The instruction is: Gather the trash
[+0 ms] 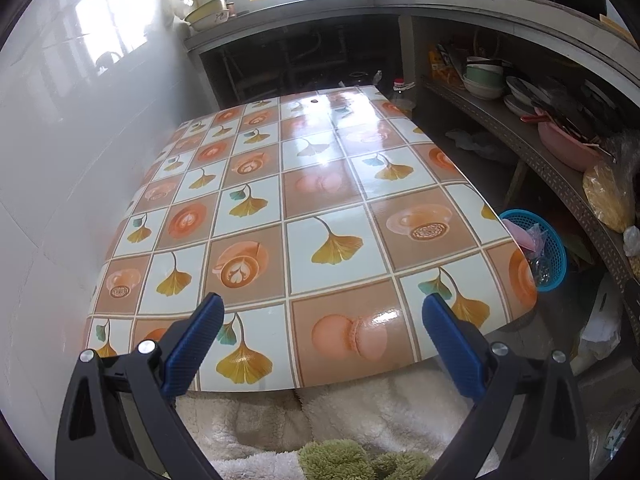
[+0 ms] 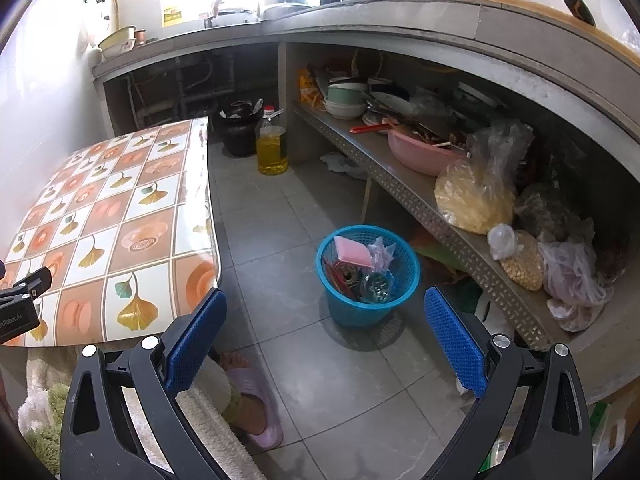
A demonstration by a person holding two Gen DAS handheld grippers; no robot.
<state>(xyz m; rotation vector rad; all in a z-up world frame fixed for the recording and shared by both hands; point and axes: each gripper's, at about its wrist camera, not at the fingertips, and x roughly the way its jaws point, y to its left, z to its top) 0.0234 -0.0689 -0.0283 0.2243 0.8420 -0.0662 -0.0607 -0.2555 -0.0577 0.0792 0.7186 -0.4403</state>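
A blue mesh bin [image 2: 366, 280] stands on the grey floor tiles, right of the table. It holds a pink sponge [image 2: 352, 251], crumpled clear plastic [image 2: 382, 254] and other scraps. My right gripper [image 2: 324, 308] hovers open above the floor, just short of the bin, nothing between its blue pads. The same bin [image 1: 540, 248] peeks past the table's right edge in the left wrist view. My left gripper [image 1: 320, 316] is open over the near edge of the patterned table [image 1: 320, 208], holding nothing. A small dark spot [image 1: 315, 101] lies at the table's far end.
A low shelf [image 2: 420, 196] along the right carries bowls, a pink basin [image 2: 420, 154] and plastic bags of food. An oil bottle [image 2: 272, 148] and a dark pot [image 2: 239, 128] stand on the floor beyond the table. A person's slippered foot [image 2: 252, 400] sits near my right gripper.
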